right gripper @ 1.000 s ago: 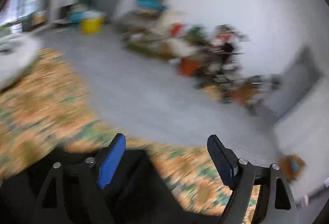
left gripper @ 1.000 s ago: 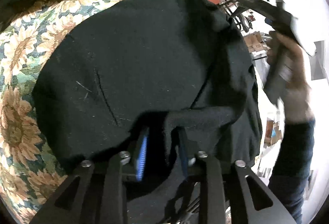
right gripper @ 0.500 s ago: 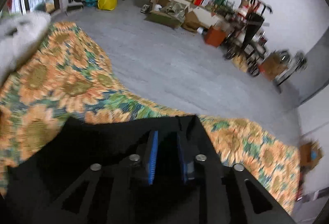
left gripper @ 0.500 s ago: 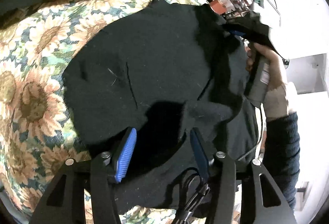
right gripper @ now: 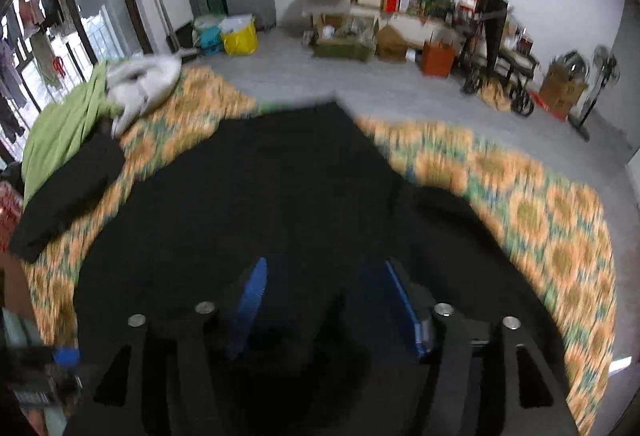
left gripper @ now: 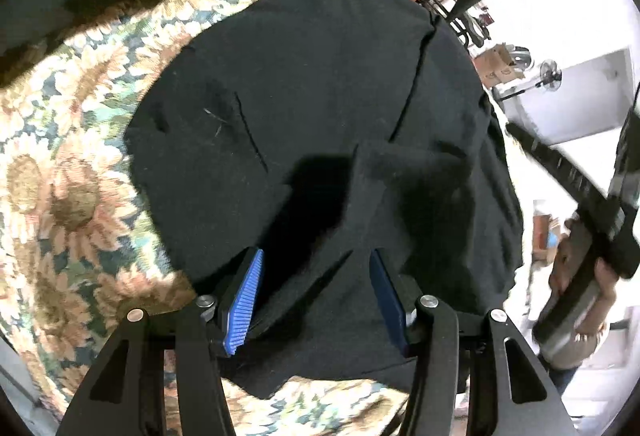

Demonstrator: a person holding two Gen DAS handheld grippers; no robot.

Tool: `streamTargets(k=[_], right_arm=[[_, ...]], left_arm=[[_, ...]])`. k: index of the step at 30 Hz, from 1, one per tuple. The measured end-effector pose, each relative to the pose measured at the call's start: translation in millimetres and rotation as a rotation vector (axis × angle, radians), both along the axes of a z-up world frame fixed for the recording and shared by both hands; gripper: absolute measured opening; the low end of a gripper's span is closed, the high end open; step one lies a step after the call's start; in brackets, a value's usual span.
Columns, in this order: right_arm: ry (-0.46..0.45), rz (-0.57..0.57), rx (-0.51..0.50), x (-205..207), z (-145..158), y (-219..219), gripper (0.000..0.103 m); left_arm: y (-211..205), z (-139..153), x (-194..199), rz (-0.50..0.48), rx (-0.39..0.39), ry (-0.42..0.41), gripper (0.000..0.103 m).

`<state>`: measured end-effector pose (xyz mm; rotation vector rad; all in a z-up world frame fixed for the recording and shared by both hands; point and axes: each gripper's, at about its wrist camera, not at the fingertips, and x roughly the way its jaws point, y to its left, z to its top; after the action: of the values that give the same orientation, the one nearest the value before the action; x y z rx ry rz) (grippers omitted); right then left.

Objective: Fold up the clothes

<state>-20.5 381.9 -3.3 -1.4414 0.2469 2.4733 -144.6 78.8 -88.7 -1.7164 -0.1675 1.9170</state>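
A black garment (left gripper: 320, 83) lies spread flat on a sunflower-print cover (left gripper: 60, 195), with a raised fold (left gripper: 404, 159) near its middle. My left gripper (left gripper: 316, 300) hovers open over the garment's near edge, and the cloth lies loose beneath its blue pads (left gripper: 244, 300). In the right wrist view the same garment (right gripper: 280, 175) fills the centre, and my right gripper (right gripper: 326, 308) stands open just above it, holding nothing. The left wrist view shows a hand (left gripper: 576, 268) holding the right gripper's handle off the garment's right side.
A folded black piece (right gripper: 68, 191) lies at the cover's left, with green cloth (right gripper: 60, 127) and white cloth (right gripper: 144, 79) behind it. Beyond the cover (right gripper: 540, 203) is grey floor (right gripper: 380, 87), with boxes, bags, a rack and a fan along the wall.
My left gripper opened wider and let the fold drop onto the garment. My right gripper was shut on the garment's far edge half a second ago; it has opened and drawn back.
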Motion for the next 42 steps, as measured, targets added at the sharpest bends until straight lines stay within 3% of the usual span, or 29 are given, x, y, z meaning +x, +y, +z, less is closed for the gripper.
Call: streamTargets(k=[2,3,6,8,11,15,21,25,30,34,37,39,41,42], right_arm=[[-0.027,-0.002,-0.025,14.4,-12.2,-6.1,0.066],[-0.032,-0.005,-0.037,20.0,-16.3,-8.2,0.066],[-0.013,-0.023,-0.074,46.8,-23.9,-21.5,0.068],[0.01,-0.031,-0.086,66.6,-26.1,-31.2,0.075],[0.041,-0.05,-0.081,90.7,-23.1,-39.7,0.075],[0.068,-0.053,-0.099,96.6,-6.6,-34.7,0.075],[0.082,-0.133,-0.006,33.9,24.5,2.5,0.075],[0.018,-0.265,0.076,-35.2,21.9,38.2,0.074],[-0.018,-0.267,-0.022,-97.3,9.1,51.8,0.066],[-0.057,-0.257,-0.047,-139.8,0.1,40.4,0.079],[-0.131,-0.271,-0.016,-169.3,-17.3,35.0,0.076],[-0.165,-0.26,0.007,-182.3,-28.9,32.4,0.068],[-0.185,-0.236,0.078,-186.0,-31.0,30.7,0.034],[-0.187,-0.227,0.1,-186.0,-29.5,31.5,0.029]], left_arm=[[-0.9,-2.4,7.1,0.017,-0.037,0.044,0.012],[-1.3,-2.5,10.3,0.015,-0.045,0.06,0.007],[-15.8,1.0,23.4,0.025,0.011,0.069,0.005],[-27.1,9.7,33.6,0.028,0.038,0.099,0.004],[-37.5,19.1,48.5,0.003,0.022,0.16,0.004],[-23.1,13.3,56.5,-0.012,0.017,0.147,0.004],[-22.4,15.7,68.3,0.016,0.037,0.135,0.004],[-28.9,19.1,59.3,0.04,0.068,0.098,0.004],[-25.9,22.8,47.8,0.031,0.097,0.064,0.004],[-26.5,31.2,41.3,0.016,0.124,0.057,0.004],[-27.2,37.6,36.4,0.003,0.144,0.051,0.004],[-27.6,41.8,33.1,-0.005,0.158,0.048,0.004],[-26.6,42.1,30.0,-0.013,0.161,0.04,0.004],[-26.0,41.9,28.5,-0.016,0.161,0.036,0.004]])
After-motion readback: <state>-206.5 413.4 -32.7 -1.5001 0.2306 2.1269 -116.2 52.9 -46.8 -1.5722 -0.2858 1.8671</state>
